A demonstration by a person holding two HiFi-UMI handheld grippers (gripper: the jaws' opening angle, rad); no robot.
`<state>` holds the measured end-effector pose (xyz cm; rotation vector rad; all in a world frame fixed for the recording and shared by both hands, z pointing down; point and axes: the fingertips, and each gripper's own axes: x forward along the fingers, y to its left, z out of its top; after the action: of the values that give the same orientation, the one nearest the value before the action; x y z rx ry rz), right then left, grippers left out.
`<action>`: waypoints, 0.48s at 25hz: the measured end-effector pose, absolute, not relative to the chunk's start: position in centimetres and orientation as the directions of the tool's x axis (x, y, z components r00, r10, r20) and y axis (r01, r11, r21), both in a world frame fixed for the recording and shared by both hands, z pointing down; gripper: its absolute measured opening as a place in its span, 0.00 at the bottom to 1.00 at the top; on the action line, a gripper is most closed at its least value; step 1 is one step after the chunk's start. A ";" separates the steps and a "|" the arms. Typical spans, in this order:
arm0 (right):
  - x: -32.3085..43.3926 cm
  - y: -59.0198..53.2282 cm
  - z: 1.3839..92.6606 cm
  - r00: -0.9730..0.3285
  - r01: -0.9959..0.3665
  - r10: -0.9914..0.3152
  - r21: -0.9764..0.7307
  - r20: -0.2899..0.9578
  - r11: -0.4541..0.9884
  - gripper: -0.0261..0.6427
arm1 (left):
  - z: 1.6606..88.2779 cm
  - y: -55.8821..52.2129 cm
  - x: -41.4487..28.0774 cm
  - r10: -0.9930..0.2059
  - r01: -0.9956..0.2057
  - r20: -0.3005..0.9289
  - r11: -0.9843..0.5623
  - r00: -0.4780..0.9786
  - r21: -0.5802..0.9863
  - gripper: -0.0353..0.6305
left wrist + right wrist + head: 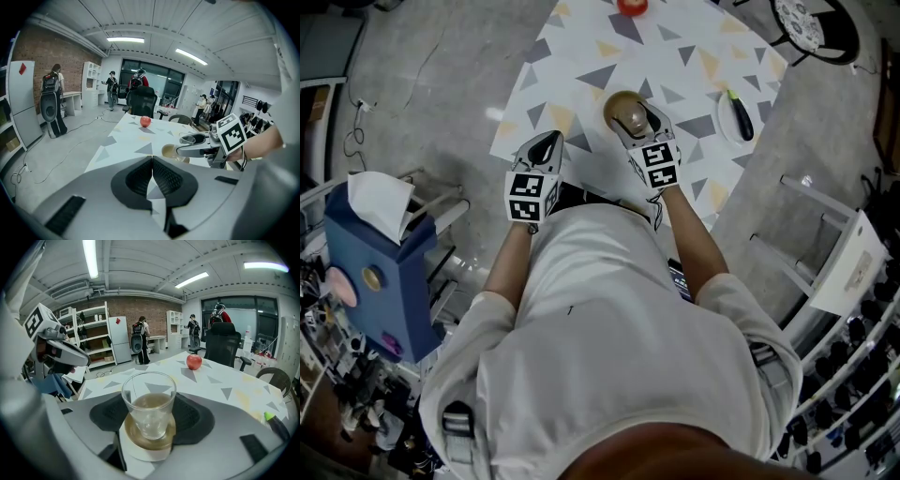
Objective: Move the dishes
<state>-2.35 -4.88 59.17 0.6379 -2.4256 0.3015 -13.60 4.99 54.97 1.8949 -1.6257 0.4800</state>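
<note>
A clear glass (149, 404) stands on a small brown saucer (150, 439). My right gripper (151, 417) is shut on the saucer, one pad on each side. In the head view this gripper (630, 120) holds the saucer (623, 111) over the near part of the triangle-patterned table (581, 70). A white plate (729, 127) with a dark eggplant (741, 114) lies at the table's right edge. My left gripper (546, 148) is shut with nothing in it, at the near table edge to the left. In its own view the left gripper's (151, 171) jaws meet, and the glass (188, 139) shows ahead on the right.
A red apple (631, 6) lies at the table's far side. A blue tissue box (375, 272) stands on shelving at my left, a white rack (848, 272) at my right. A black office chair (224, 345) stands beyond the table, with several people further back.
</note>
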 end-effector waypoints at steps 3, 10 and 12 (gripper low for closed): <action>-2.5 -4.8 58.7 -0.705 -0.508 -0.372 -0.064 0.603 0.859 0.45 | 54.5 4.4 -13.3 -0.767 -0.975 0.608 -0.104 0.205 0.198 0.08; -2.8 -5.0 55.6 -0.719 -0.519 -0.408 -0.045 0.563 0.853 0.45 | 53.4 2.5 -12.5 -0.775 -0.966 0.578 -0.172 0.255 0.196 0.08; -2.8 -5.1 54.5 -0.720 -0.529 -0.424 -0.039 0.549 0.848 0.45 | 53.1 1.9 -12.0 -0.774 -0.961 0.571 -0.196 0.274 0.196 0.08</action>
<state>-2.79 -5.08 54.47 0.6960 -2.4849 0.2615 -12.00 1.94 53.10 2.0339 -1.5569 0.4766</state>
